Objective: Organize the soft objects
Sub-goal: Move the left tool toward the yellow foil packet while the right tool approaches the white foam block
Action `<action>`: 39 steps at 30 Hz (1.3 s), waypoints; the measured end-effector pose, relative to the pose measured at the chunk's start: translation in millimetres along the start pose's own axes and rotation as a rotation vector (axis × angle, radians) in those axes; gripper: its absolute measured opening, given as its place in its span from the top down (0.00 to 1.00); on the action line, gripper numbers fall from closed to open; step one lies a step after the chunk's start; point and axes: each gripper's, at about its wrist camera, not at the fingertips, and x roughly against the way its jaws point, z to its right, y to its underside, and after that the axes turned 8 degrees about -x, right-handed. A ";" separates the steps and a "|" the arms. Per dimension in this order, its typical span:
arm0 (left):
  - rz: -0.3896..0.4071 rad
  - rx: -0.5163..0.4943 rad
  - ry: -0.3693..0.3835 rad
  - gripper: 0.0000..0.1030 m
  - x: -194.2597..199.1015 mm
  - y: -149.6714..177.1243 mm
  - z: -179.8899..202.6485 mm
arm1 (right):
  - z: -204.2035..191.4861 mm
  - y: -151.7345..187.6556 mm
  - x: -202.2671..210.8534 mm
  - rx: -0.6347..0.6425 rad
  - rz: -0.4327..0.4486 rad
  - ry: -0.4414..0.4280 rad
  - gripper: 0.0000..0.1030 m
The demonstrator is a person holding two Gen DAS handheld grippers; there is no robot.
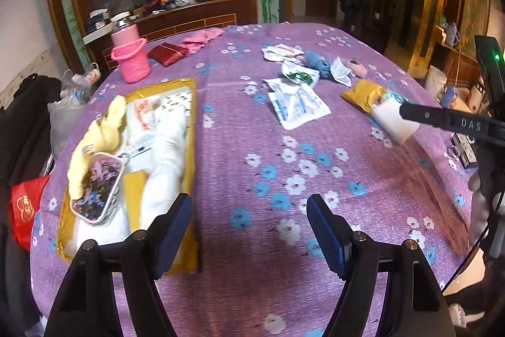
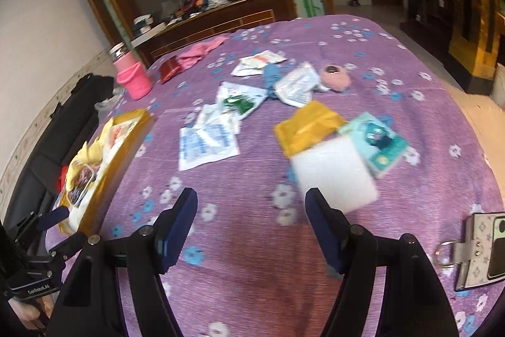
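Observation:
A yellow tray (image 1: 189, 166) at the table's left holds white cloth, a yellow soft piece (image 1: 104, 128) and a clear pouch (image 1: 98, 188); it also shows in the right wrist view (image 2: 126, 144). Soft packets lie scattered mid-table: a blue-white packet (image 2: 205, 147), a white pack (image 2: 334, 176), a yellow pouch (image 2: 309, 128), a teal packet (image 2: 375, 141), a blue sock (image 2: 271, 78) and a pink plush (image 2: 336, 76). My left gripper (image 1: 249, 229) is open and empty beside the tray. My right gripper (image 2: 251, 223) is open and empty, just before the white pack.
A pink knitted bottle holder (image 1: 129, 59), a red wallet (image 1: 167, 52) and pink cloth (image 1: 202, 38) sit at the far left. A phone case with ring (image 2: 476, 251) lies at right. Purple flowered cloth (image 1: 252, 147) covers the table. A wooden counter stands behind.

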 end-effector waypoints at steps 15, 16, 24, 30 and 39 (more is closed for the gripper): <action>-0.051 -0.073 -0.014 0.24 -14.1 -7.9 30.4 | 51.9 -7.3 13.3 -0.104 0.042 0.019 0.32; -0.053 -0.076 -0.012 0.24 -14.6 -8.5 31.4 | 55.2 -9.2 14.6 -0.111 0.050 0.021 0.32; -0.035 -0.104 0.191 0.24 -22.6 -33.9 50.0 | 95.5 -37.2 20.0 -0.226 0.204 0.040 0.25; -0.014 -0.181 0.255 0.24 -46.2 -75.1 88.8 | 115.5 -46.8 4.9 -0.273 0.243 0.034 0.25; 0.011 -0.304 0.386 0.25 -125.5 -141.2 141.3 | 140.8 -42.3 -5.1 -0.363 0.201 -0.021 0.25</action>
